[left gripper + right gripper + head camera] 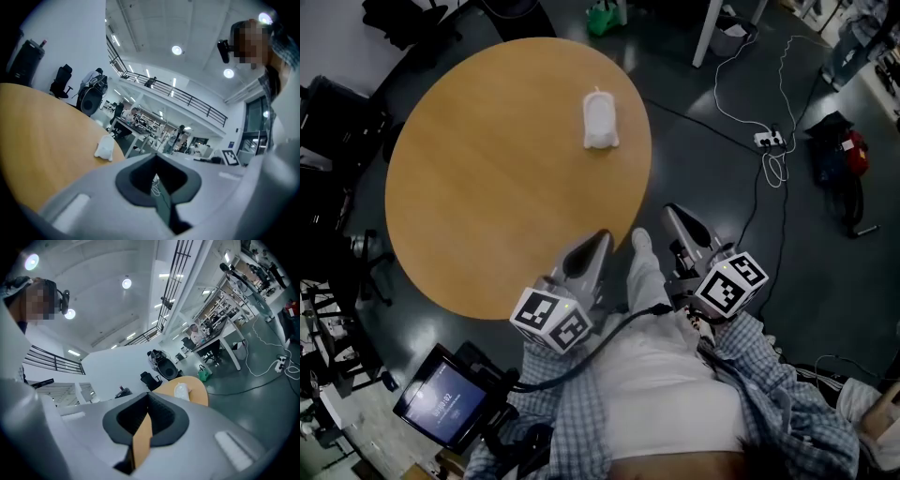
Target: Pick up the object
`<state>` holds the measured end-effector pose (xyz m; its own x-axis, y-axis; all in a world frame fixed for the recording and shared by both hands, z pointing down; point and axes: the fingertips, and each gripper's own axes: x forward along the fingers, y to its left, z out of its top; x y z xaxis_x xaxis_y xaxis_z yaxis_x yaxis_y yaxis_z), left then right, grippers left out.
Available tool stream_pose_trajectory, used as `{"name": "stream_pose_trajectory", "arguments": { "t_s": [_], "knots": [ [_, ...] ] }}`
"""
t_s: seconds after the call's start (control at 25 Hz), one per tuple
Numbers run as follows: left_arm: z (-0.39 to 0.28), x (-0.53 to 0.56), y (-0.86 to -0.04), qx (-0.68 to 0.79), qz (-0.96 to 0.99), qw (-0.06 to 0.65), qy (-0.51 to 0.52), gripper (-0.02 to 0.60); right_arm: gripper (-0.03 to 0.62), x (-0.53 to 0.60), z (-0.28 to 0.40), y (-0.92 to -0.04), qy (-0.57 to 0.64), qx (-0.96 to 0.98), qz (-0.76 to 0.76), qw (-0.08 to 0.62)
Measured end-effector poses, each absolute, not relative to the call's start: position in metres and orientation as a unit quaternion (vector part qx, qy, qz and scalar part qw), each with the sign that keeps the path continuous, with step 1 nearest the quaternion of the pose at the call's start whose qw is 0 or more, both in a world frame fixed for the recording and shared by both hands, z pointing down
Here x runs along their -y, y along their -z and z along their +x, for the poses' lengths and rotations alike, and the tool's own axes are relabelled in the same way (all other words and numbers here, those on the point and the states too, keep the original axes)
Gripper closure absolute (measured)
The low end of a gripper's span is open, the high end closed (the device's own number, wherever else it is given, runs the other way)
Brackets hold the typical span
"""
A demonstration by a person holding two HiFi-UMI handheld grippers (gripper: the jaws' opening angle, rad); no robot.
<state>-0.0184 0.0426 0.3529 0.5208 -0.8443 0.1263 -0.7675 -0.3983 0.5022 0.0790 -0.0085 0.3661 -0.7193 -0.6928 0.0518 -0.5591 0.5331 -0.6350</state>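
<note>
A small white soft-looking object (pixel 600 120) lies on the far right part of a round wooden table (pixel 487 187). It also shows in the left gripper view as the white object (pixel 104 147) on the table (pixel 37 131), and small in the right gripper view (pixel 182 390). My left gripper (pixel 603 234) hangs at the table's near edge, jaws together, nothing held. My right gripper (pixel 670 212) is off the table over the floor, jaws also together and empty. Both are well short of the object. The person's white shirt and checked sleeves fill the bottom.
A power strip with white cables (pixel 769 141) lies on the dark floor to the right, beside a black and red bag (pixel 839 155). A green bag (pixel 602 17) and a white table leg (pixel 710 33) stand beyond the table. Black chairs (pixel 328 122) crowd the left; a tablet (pixel 445 403) sits lower left.
</note>
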Motion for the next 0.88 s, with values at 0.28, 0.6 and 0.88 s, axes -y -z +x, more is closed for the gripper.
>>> {"name": "stream_pose_trajectory", "arguments": {
  "t_s": [0.28,0.6,0.88],
  "knots": [
    [-0.026,0.04,-0.378,0.53,0.798,0.276,0.08,0.578,0.588,0.108,0.076,-0.399,0.345,-0.875,-0.335,0.054],
    [-0.055,0.096,-0.398,0.579,0.752,0.307,0.076,0.578,0.588,0.182,0.039,-0.444,0.374,-0.875,-0.308,-0.012],
    [-0.077,0.148,-0.428,0.598,0.721,0.339,0.09,0.578,0.517,0.237,0.003,-0.495,0.413,-0.861,-0.287,-0.075]
  ]
}}
